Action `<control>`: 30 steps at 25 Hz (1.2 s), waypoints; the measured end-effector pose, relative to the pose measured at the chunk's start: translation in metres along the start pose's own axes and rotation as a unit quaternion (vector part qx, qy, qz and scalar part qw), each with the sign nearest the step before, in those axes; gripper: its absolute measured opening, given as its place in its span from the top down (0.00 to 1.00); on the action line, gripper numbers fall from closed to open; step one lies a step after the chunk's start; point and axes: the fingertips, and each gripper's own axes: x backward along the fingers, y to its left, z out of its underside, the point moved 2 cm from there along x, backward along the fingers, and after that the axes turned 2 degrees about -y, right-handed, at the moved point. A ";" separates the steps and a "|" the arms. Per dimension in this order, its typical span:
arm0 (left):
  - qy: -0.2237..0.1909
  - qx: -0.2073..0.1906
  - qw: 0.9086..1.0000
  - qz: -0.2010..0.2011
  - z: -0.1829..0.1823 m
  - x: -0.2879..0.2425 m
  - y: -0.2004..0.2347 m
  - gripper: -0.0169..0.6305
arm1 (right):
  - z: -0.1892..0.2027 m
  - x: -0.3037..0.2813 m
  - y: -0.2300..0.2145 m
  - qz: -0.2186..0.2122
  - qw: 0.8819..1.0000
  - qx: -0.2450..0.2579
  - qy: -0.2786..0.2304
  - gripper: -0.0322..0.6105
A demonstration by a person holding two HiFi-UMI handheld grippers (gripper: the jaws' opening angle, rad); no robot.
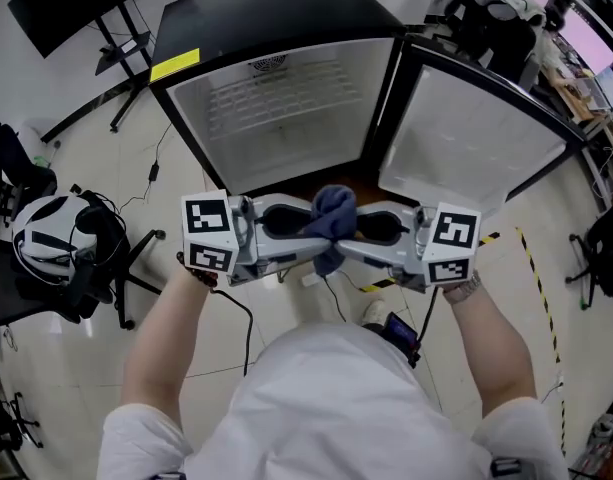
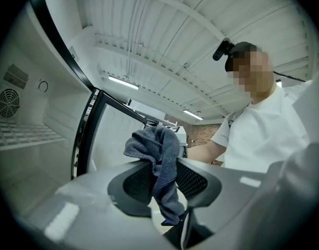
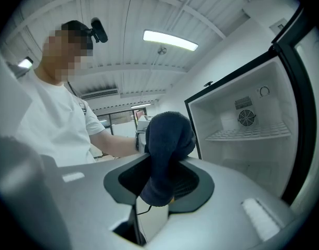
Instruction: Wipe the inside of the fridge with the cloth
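Note:
The dark blue cloth (image 1: 332, 218) hangs bunched between my two grippers, which face each other just in front of the open fridge (image 1: 186, 48). My left gripper (image 1: 308, 236) is shut on the cloth (image 2: 159, 155), with folds standing above its jaws and a tail hanging below. From the other side my right gripper (image 1: 354, 234) is shut on the same cloth (image 3: 167, 139), its jaws pinching the lower part (image 3: 162, 184). The fridge's white inside (image 1: 286, 158) holds only a wire shelf (image 1: 276, 96), and its door (image 1: 466, 133) stands swung out to the right.
A chair with a white headset (image 1: 51, 233) stands at the left. A monitor stand's legs (image 1: 116, 58) reach beside the fridge's left. Cables (image 1: 151, 173) trail on the floor, and yellow-black tape (image 1: 534, 263) runs along the right. Cluttered benches (image 1: 546, 28) fill the far right.

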 end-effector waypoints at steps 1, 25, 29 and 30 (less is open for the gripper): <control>0.001 -0.004 1.000 -0.007 0.000 -0.002 0.003 0.77 | 0.001 0.002 -0.002 0.014 1.000 0.004 -0.002 0.79; -0.093 -0.041 0.966 -0.236 -0.005 -0.074 0.129 0.69 | -0.032 0.142 -0.095 0.352 0.930 0.097 -0.039 0.81; -0.070 -0.067 0.953 -0.286 0.000 -0.088 0.150 0.69 | -0.036 0.150 -0.104 0.381 0.916 0.120 -0.032 0.81; -0.064 -0.072 0.949 -0.299 0.003 -0.092 0.155 0.69 | -0.038 0.151 -0.106 0.391 0.911 0.128 -0.027 0.81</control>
